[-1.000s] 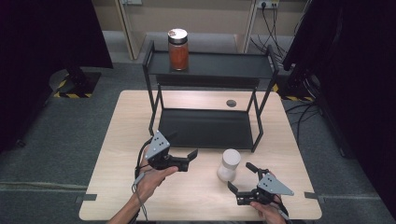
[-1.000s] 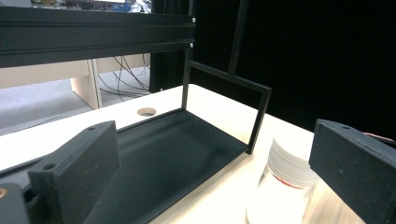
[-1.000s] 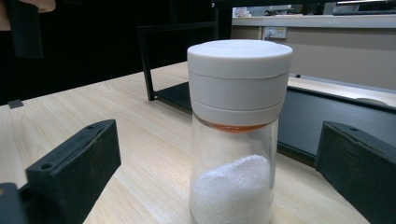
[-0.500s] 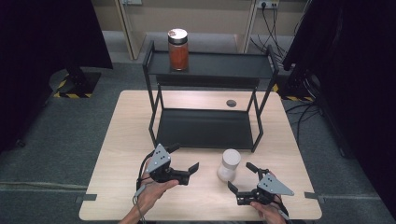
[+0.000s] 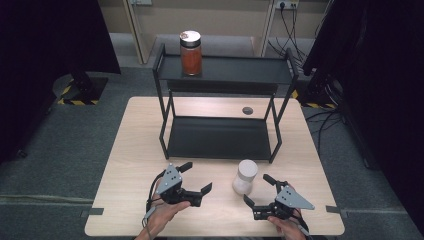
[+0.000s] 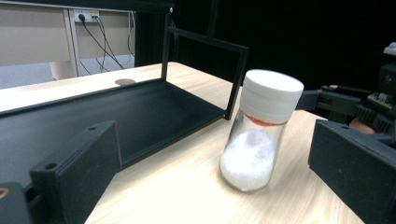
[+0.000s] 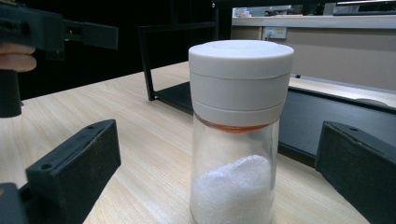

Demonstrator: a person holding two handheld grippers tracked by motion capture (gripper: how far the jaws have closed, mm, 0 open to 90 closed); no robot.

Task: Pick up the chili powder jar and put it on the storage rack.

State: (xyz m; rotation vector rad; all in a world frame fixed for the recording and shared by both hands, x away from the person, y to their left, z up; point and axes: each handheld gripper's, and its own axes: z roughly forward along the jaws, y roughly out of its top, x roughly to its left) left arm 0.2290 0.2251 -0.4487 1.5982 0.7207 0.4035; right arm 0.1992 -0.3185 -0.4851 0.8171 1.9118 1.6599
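The jar (image 5: 245,176) with the white cap stands upright on the surface (image 5: 130,150), just in front of the rack's (image 5: 220,137) lower shelf, near its right front leg. It is glass, about a third full of white grains, and nothing touches it.

My right gripper (image 5: 260,191) sits just beside the jar, on its near right side, released, jaws spread wide. In the right gripper view the jar (image 7: 238,135) stands centred between the two jaws with clear gaps on both sides. My left gripper (image 5: 195,177) is to the jar's left, also released, holding nothing. Its own view shows the jar (image 6: 259,130) off to the right of centre, with the right gripper's parts behind.

Risks as I judge them:
- The jar is tall, narrow and heavy at the cap. One jaw touching first could push it over or skid it toward the rack leg.
- Closing on the smooth glass low down may let it pivot; closing on the cap alone may loosen or twist it.
- Both grippers are near. Bringing the left in while the right closes could make them collide around the jar.
- A lift toward the rack risks clipping the shelf's front bar.

A second jar (image 5: 191,52), with reddish contents, stands on the rack's top shelf, well apart.
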